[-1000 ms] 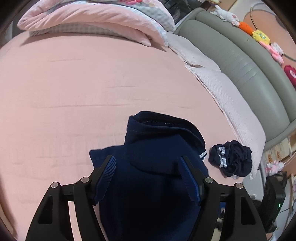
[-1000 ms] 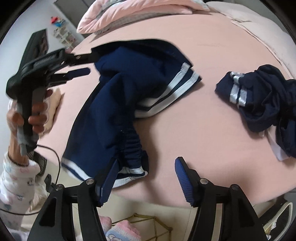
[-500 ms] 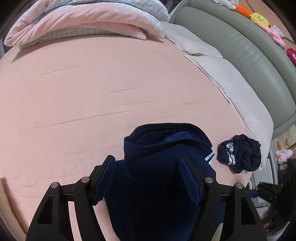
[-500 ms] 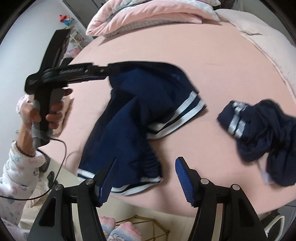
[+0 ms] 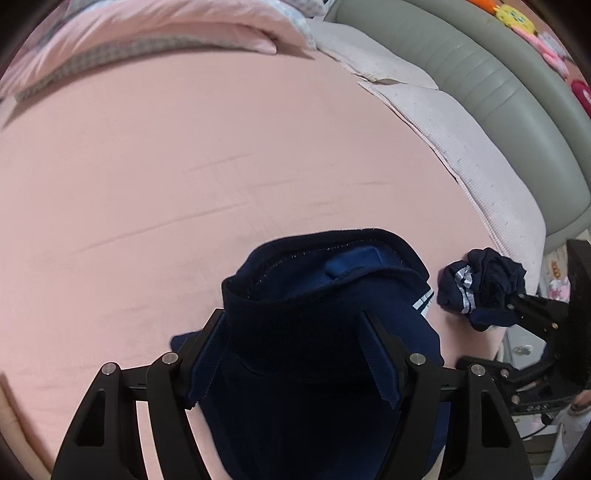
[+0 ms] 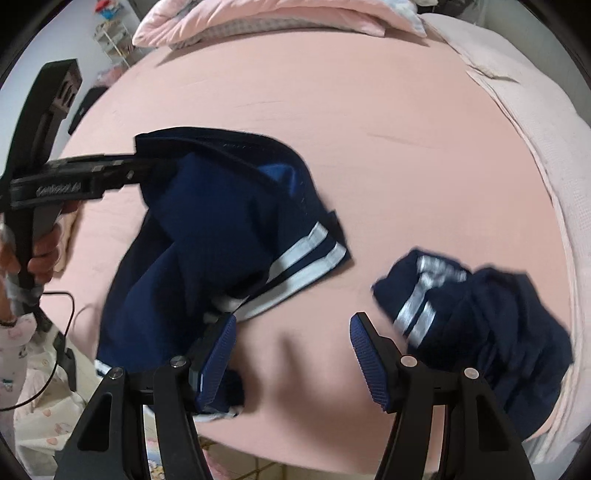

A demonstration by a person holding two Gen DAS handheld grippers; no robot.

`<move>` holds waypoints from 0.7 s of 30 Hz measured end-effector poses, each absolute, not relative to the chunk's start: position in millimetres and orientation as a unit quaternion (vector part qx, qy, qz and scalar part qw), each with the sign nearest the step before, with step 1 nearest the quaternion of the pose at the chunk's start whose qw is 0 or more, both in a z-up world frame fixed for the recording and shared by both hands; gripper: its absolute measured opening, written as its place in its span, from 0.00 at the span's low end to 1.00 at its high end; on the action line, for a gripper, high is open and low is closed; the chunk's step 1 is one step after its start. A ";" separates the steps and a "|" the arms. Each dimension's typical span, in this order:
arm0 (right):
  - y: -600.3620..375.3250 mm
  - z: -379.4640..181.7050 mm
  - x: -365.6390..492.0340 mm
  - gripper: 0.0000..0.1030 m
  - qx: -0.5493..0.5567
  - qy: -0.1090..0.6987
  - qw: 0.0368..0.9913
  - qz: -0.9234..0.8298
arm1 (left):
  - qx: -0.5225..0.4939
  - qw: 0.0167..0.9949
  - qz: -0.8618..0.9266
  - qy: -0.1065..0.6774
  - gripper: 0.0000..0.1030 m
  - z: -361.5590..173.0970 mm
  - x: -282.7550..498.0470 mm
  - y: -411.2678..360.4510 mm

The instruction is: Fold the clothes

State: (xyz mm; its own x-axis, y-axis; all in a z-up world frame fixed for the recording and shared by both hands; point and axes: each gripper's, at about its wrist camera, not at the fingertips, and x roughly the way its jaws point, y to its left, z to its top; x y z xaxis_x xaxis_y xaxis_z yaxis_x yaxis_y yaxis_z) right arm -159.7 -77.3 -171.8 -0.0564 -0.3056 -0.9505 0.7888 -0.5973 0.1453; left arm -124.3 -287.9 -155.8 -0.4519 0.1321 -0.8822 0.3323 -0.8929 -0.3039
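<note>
Navy shorts [image 6: 207, 236] with white stripes sprawl on the near left part of the pink bed [image 6: 369, 129], waistband lifted off the sheet. The left claw [image 5: 295, 354] pinches that waistband from the left in the right wrist view; from its own camera, dark cloth fills the gap between its blue pads. The right claw [image 6: 291, 354] hangs wide and empty over bare sheet, its left pad just beside the striped hem. To the right lies a crumpled navy garment [image 6: 480, 317]. Far off, folded pink bedding [image 6: 266, 18] sits at the bed's edge.
</note>
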 end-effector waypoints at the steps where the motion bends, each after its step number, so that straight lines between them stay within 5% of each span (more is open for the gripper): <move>1: -81.4 -173.2 -162.3 0.62 0.566 0.220 0.394 -0.690 | 0.521 0.059 -0.820 0.231 0.67 -158.3 -125.1 -289.3; 9: -121.2 -200.3 -163.7 0.62 0.539 0.355 0.423 -0.635 | 0.515 0.045 -0.819 0.251 0.67 -166.6 -127.5 -292.3; 21: -119.4 -233.5 -154.3 0.64 0.549 0.329 0.430 -0.637 | 0.508 0.027 -0.826 0.242 0.67 -168.1 -126.7 -283.3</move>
